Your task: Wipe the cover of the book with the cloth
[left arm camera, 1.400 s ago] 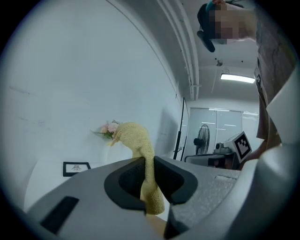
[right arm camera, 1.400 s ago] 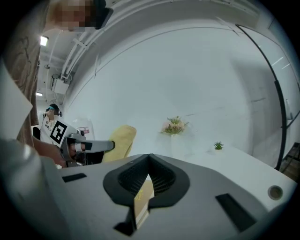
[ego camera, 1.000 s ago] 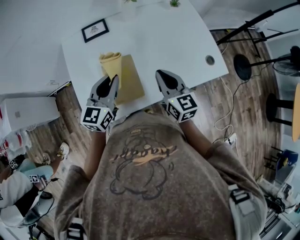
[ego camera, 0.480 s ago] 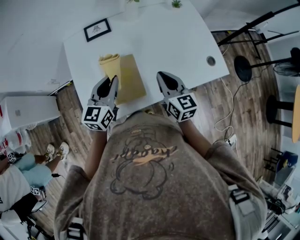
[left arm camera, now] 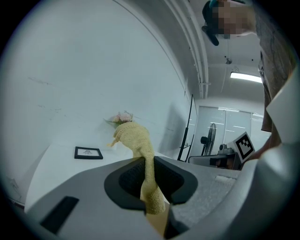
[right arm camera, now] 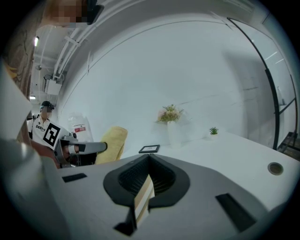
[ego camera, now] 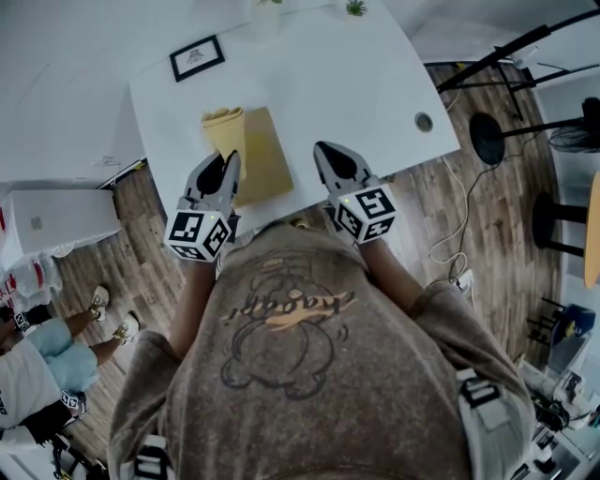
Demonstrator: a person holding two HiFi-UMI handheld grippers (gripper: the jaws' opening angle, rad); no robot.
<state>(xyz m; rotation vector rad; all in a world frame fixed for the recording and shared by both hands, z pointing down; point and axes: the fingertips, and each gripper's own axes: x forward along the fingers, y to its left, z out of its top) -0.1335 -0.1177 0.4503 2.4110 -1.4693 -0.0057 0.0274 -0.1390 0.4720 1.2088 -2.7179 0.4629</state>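
Observation:
A tan book [ego camera: 265,159] lies flat near the front edge of the white table [ego camera: 337,84]. A yellow cloth [ego camera: 223,127] lies along the book's left side and runs past its far corner. My left gripper [ego camera: 228,167] is over the book's left part, shut on the near end of the cloth [left arm camera: 136,140], which runs forward out of the jaws. My right gripper [ego camera: 323,150] hovers just right of the book with its jaws together. From the right gripper [right arm camera: 149,161], a thin tan-and-white strip shows in the slit below the tips; I cannot tell what it is.
A small black picture frame [ego camera: 197,58] lies at the table's far left. A vase of flowers [right arm camera: 171,122] and a little plant [ego camera: 354,7] stand at the back. A cable hole [ego camera: 424,122] is at the right. Fan stands [ego camera: 487,131] are on the floor at right, and a person [ego camera: 37,375] is at lower left.
Both grippers, the cloth and the book stay almost where they were. The person on the floor at lower left has walked a few steps.

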